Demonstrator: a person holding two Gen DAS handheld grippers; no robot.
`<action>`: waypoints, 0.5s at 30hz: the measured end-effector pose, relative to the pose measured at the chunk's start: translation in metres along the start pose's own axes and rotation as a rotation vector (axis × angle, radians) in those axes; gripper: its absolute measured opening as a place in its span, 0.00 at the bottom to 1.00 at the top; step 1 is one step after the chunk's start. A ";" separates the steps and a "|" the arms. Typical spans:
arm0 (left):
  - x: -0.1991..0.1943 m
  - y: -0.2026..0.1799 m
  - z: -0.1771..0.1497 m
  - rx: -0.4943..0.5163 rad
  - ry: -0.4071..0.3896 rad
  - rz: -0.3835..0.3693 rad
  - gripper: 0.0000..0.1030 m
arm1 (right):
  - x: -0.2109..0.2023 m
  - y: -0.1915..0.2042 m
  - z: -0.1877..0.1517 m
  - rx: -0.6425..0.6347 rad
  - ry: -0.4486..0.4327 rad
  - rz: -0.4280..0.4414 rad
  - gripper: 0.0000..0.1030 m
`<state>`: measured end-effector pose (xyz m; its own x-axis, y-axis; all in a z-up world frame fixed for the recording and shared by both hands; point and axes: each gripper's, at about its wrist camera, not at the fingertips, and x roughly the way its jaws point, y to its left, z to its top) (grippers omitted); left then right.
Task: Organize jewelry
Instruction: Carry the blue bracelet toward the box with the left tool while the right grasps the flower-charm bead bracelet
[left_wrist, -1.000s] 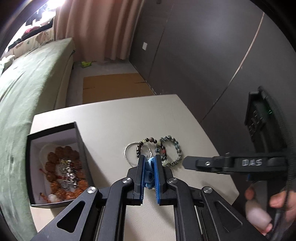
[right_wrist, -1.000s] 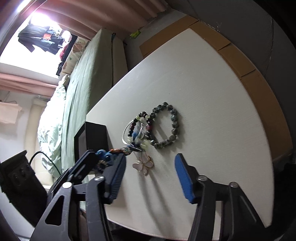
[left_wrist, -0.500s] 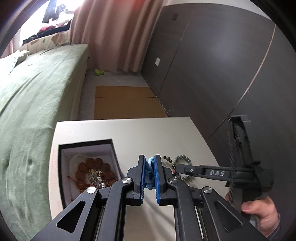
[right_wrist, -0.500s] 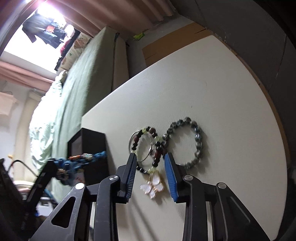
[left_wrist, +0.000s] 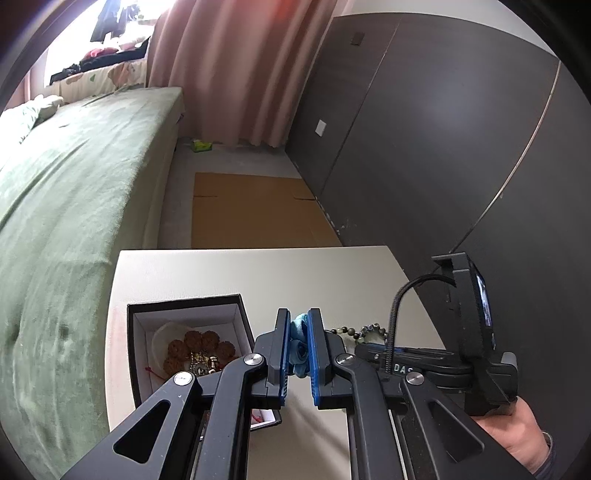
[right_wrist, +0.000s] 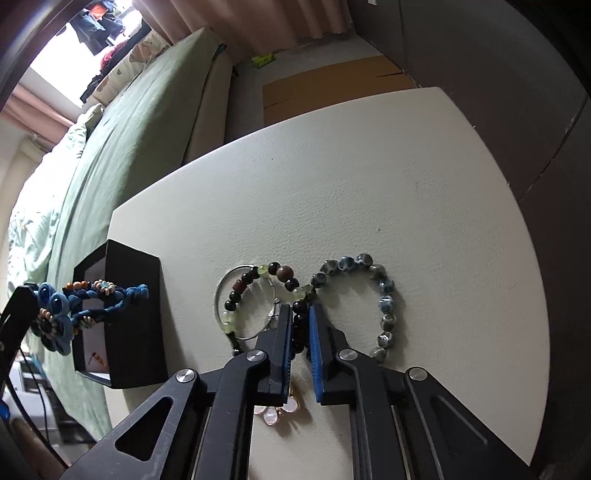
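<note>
My left gripper (left_wrist: 297, 325) is shut on a blue braided flower bracelet (left_wrist: 298, 349) and holds it in the air beside the black jewelry box (left_wrist: 184, 306); the bracelet also shows hanging in the right wrist view (right_wrist: 74, 306). The box holds a brown beaded bracelet (left_wrist: 199, 343) and a chain. My right gripper (right_wrist: 298, 314) is shut on a mixed dark and green bead bracelet (right_wrist: 258, 284) lying on the white table (right_wrist: 369, 184). A silver bangle (right_wrist: 225, 291) lies under that bracelet. A blue-grey bead bracelet (right_wrist: 384, 299) lies to its right.
A pink flower brooch (right_wrist: 277, 410) lies on the table under my right gripper. The box (right_wrist: 129, 317) stands at the table's left edge. A green bed (left_wrist: 74, 184) runs along the left. Cardboard (left_wrist: 251, 206) lies on the floor beyond the table, by a dark wardrobe.
My left gripper rose with the blue bracelet. My right gripper moved forward onto the mixed bead bracelet and closed from wide open to shut on it.
</note>
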<state>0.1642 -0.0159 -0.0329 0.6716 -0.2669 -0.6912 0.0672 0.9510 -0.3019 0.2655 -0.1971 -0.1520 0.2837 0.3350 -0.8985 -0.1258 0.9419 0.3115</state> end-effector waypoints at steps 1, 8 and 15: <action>-0.001 0.001 0.000 -0.003 -0.003 0.000 0.09 | -0.003 -0.001 0.000 0.001 -0.007 -0.002 0.09; -0.022 0.012 0.004 -0.029 -0.052 0.012 0.09 | -0.042 -0.011 -0.007 0.034 -0.083 0.092 0.09; -0.031 0.029 0.004 -0.069 -0.046 0.063 0.09 | -0.082 -0.002 -0.020 0.026 -0.185 0.212 0.09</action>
<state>0.1484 0.0208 -0.0181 0.7059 -0.1978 -0.6802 -0.0261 0.9523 -0.3041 0.2237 -0.2268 -0.0848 0.4223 0.5209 -0.7418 -0.1772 0.8500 0.4960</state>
